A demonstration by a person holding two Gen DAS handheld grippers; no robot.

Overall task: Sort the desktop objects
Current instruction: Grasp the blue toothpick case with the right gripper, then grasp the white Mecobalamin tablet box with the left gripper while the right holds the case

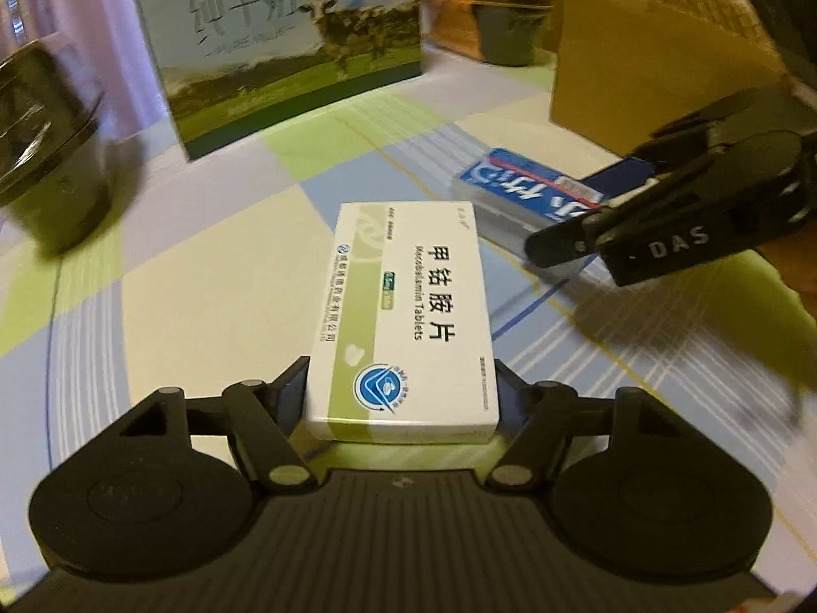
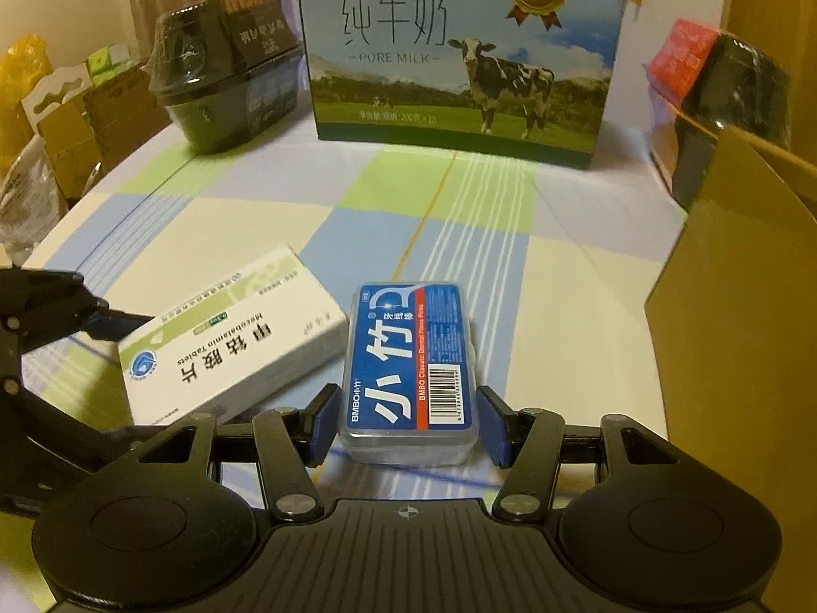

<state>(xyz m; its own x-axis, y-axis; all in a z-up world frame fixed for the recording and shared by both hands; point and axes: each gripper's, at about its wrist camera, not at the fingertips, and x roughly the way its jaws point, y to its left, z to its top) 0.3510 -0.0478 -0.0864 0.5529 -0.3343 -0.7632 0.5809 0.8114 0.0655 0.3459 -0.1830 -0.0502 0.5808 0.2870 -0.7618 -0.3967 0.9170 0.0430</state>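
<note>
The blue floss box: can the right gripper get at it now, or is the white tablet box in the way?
Probably yes. The floss box already sits between the right gripper's open fingers; the tablet box lies beside it, left.

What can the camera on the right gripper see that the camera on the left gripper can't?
Only the right wrist view shows the barcode on the blue floss box, and the clutter of packets beyond the table's left edge.

Only the left wrist view shows the right gripper from outside, with DAS printed on it.

Both show the white tablet box, the floss box, the milk carton, the brown cardboard box, two dark tubs and the checked tablecloth.
</note>
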